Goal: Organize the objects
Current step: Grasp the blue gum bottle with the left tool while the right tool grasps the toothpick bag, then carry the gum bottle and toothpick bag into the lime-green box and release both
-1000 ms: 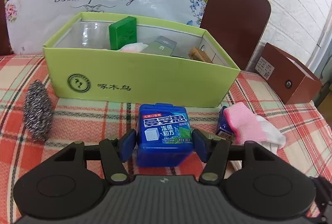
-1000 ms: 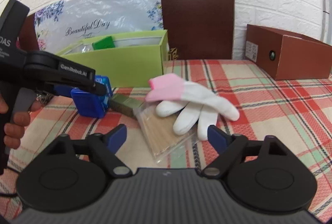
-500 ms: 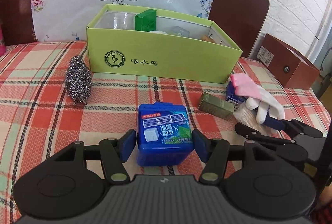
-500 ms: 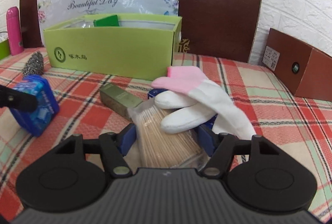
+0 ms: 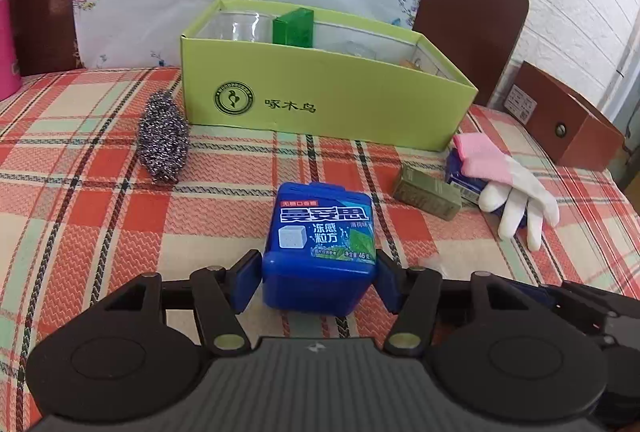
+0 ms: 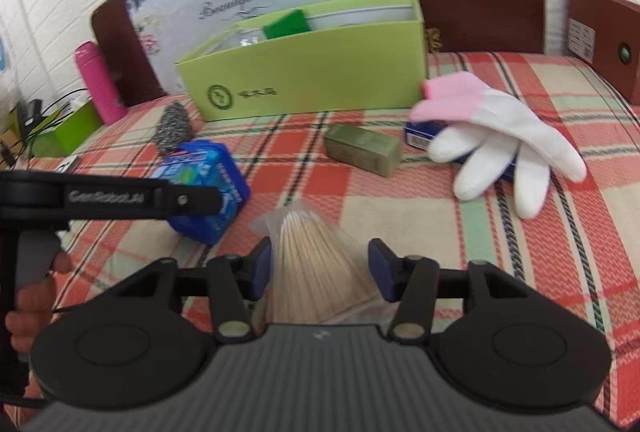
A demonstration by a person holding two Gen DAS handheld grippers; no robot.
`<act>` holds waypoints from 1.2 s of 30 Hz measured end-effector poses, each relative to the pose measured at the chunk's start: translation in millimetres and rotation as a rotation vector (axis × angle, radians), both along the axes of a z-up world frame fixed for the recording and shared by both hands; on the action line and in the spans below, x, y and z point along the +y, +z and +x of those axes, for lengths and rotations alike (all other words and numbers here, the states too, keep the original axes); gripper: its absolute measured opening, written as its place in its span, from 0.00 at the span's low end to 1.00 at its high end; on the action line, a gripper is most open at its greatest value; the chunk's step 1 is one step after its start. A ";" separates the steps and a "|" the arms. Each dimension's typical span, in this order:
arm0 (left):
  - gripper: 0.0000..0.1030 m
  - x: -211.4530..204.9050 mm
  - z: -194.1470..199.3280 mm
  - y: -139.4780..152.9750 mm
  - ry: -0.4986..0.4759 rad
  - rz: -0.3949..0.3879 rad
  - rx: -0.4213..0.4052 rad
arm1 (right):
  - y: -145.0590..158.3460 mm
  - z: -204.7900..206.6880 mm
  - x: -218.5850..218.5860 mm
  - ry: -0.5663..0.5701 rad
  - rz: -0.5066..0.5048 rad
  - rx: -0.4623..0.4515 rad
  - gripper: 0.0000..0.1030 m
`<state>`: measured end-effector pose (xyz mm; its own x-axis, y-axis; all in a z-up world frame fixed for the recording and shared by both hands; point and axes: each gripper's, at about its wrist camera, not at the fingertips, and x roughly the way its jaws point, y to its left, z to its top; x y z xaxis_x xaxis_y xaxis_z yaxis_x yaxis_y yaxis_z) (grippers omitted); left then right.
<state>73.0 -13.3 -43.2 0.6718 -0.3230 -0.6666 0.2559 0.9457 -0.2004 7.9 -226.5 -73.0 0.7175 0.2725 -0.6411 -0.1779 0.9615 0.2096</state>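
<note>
A: Left gripper [image 5: 318, 282]?
B: Lower centre of the left wrist view. The jaws sit fairly wide with the blue mint box [image 5: 320, 244] between them, both pads at its sides. The left pad looks to have a sliver of gap; can't tell whether it's really clamped. The box stands on the plaid tablecloth [image 5: 80, 200].
A: Right gripper [image 6: 320, 266]?
B: Lower centre of the right wrist view, jaws about halfway and just been closing. The clear bag of toothpicks [image 6: 316, 264] lies between them. The left pad touches the bag's edge; the right pad shows a gap, so it isn't gripped.
A: Other loose items?
B: In the left view, the steel scourer [image 5: 163, 142] is at centre left on the cloth, just beside the green box [image 5: 320, 100]. The olive tin [image 5: 426, 188] is at centre right. The pink and white glove [image 5: 506, 184] lies right of it, draped over a small blue packet [image 5: 460, 176].
A: Green box contents?
B: It sits upper centre, open-topped. A dark green carton [image 5: 294, 26] stands inside, with something clear beside it; the rest is hard to read.
A: Background?
B: A brown box [image 5: 568, 120] is at the right edge, well apart. A pink bottle [image 6: 98, 82] is at upper left of the right view. A person's hand [image 6: 34, 296] at lower left there holds the left gripper's handle.
</note>
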 end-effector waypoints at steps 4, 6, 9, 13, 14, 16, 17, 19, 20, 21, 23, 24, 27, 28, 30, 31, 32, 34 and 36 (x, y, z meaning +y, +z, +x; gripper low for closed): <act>0.69 0.1 5.1 -0.6 0.030 -0.008 -0.012 | 2.0 -4.9 5.0 0.027 -0.070 -0.041 0.52; 0.69 -2.1 10.1 -1.8 0.036 -0.008 -0.006 | -0.2 -7.4 5.3 0.049 -0.068 -0.037 0.56; 0.69 -4.8 14.5 -2.8 0.036 -0.005 0.000 | -5.8 -11.0 9.1 0.061 -0.090 -0.025 0.58; 0.69 -7.1 16.3 -4.1 0.046 0.005 0.004 | -8.4 -13.7 12.8 0.051 -0.107 -0.028 0.57; 0.69 -7.6 16.0 -4.2 0.050 0.009 0.000 | -8.5 -13.1 13.4 0.049 -0.110 -0.027 0.53; 0.69 -7.2 15.8 -5.1 0.048 0.008 0.002 | -9.0 -12.3 13.4 0.044 -0.112 -0.027 0.49; 0.69 -6.9 16.3 -5.9 0.044 0.005 0.007 | -9.5 -11.9 13.4 0.041 -0.111 -0.027 0.46; 0.64 -6.3 16.9 -7.3 0.033 -0.005 0.019 | -9.7 -10.8 13.3 0.037 -0.113 -0.028 0.41; 0.62 -6.0 17.3 -7.7 0.028 -0.010 0.026 | -9.6 -10.5 13.2 0.034 -0.111 -0.028 0.39; 0.61 -5.8 17.3 -7.8 0.026 -0.014 0.029 | -9.4 -10.3 12.8 0.031 -0.107 -0.027 0.38; 0.61 -6.5 16.4 -7.0 0.022 -0.009 0.025 | -8.8 -9.9 12.6 0.026 -0.103 -0.027 0.35; 0.61 -6.6 16.1 -6.8 0.020 -0.006 0.025 | -8.4 -9.7 12.7 0.026 -0.103 -0.028 0.33; 0.61 -6.9 15.0 -6.7 0.016 -0.004 0.025 | -5.9 -9.7 12.6 0.043 -0.088 -0.031 0.28; 0.61 -6.7 14.7 -6.5 0.015 -0.005 0.025 | -4.8 -10.1 12.8 0.051 -0.082 -0.036 0.27; 0.60 -5.2 13.5 -4.8 0.013 -0.014 0.024 | -2.5 -10.3 13.8 0.059 -0.079 -0.050 0.27; 0.60 -3.8 12.4 -3.2 0.012 -0.022 0.021 | -0.9 -10.3 13.8 0.060 -0.076 -0.060 0.26; 0.59 -1.9 11.1 -0.5 0.007 -0.034 0.016 | 1.1 -10.2 13.6 0.062 -0.073 -0.072 0.26; 0.59 1.5 8.5 7.2 -0.003 -0.057 0.000 | 6.9 -9.6 12.8 0.065 -0.069 -0.100 0.26; 0.59 5.1 7.2 18.1 -0.012 -0.081 -0.024 | 14.9 -7.5 10.8 0.064 -0.067 -0.135 0.26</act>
